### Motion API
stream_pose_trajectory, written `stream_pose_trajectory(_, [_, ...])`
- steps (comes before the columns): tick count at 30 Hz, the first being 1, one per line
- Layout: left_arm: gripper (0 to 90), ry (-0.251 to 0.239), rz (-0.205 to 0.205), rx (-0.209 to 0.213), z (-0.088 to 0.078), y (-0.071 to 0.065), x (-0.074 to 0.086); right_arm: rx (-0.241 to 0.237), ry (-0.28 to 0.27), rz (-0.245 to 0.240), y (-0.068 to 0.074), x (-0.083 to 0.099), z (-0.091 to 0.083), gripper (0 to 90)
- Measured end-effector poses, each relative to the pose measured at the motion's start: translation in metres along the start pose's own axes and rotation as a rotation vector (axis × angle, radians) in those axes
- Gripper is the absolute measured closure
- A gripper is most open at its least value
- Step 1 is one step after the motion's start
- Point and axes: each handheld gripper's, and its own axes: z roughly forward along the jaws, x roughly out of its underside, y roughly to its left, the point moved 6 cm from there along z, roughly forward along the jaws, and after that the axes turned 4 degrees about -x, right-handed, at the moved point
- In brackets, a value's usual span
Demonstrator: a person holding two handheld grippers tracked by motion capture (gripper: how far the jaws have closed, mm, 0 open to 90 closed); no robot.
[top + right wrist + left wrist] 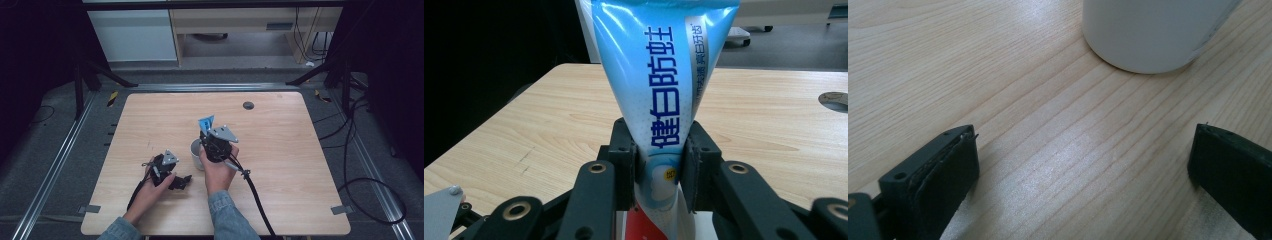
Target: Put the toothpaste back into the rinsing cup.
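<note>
Right gripper view: clamping a blue toothpaste tube [659, 95] low on its body w/ the right gripper [659, 170], pads squeezing both sides, tube standing upright, flat crimped end up, glossy soft plastic, printed lettering, red band near the bottom. High view: holding that tube [206, 122] right above the white cup [195, 152] near table centre, right gripper [209, 131] pointing up. Probably lowering the tube into the cup, cap end first; step looking approx. halfway. Left gripper view: resting low over the pale wood-grain table [998, 75], jaws spread wide, gripping nothing, w/ the cup's [1153, 30] smooth matte cylindrical wall just ahead. Left gripper [184, 181] lying beside the cup, not touching. Next: keeping the tube vertical, centring over the rim, easing down before letting go; maybe steadying the cup w/ the left, since light and likely tipping.
</note>
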Motion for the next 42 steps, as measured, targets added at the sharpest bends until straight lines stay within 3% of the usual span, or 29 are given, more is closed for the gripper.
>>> stream_pose_trajectory(18, [0.0,-0.001,0.001,0.003,0.0001,-0.0006,-0.0001,0.011,0.003,-0.011,-0.0006,0.0001,-0.0008,59.4])
stream_pose_trajectory(34, [0.0,0.000,0.001,0.003,0.0001,-0.0006,-0.0001,0.007,0.006,-0.020,0.0020,-0.0004,-0.0024,59.4])
stream_pose_trajectory(42, [0.0,-0.002,-0.001,0.002,0.0002,-0.0006,-0.0001,0.017,0.013,-0.049,0.0015,-0.0045,-0.0084,58.9])
